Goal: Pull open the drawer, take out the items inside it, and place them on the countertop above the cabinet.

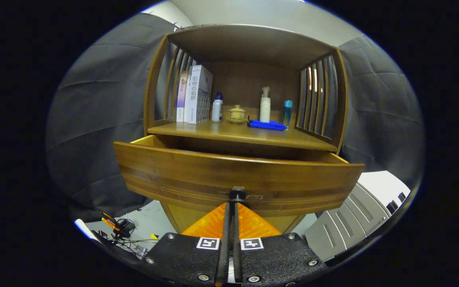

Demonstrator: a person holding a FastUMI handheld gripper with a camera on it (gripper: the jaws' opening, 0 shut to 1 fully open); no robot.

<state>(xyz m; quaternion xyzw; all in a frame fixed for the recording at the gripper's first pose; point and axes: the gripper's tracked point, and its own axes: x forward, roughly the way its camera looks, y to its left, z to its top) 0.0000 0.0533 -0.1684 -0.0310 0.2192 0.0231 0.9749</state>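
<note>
A wooden cabinet stands ahead with its drawer (197, 175) pulled out toward me. The tall front panel hides what lies inside. At the middle of the panel's lower edge sits a small dark knob (237, 194). My gripper (233, 204) reaches up to it, the two fingers nearly together and closed on the knob. Above the drawer runs the countertop (253, 137), with a roofed alcove over it.
On the countertop stand two upright boxes (195, 95), a white bottle with a blue cap (217, 107), a small lidded pot (237, 114), a pump bottle (265, 105), a blue bottle (287, 111) and a flat blue item (267, 125). A grey unit (353, 215) stands lower right; cables (124, 235) lie lower left.
</note>
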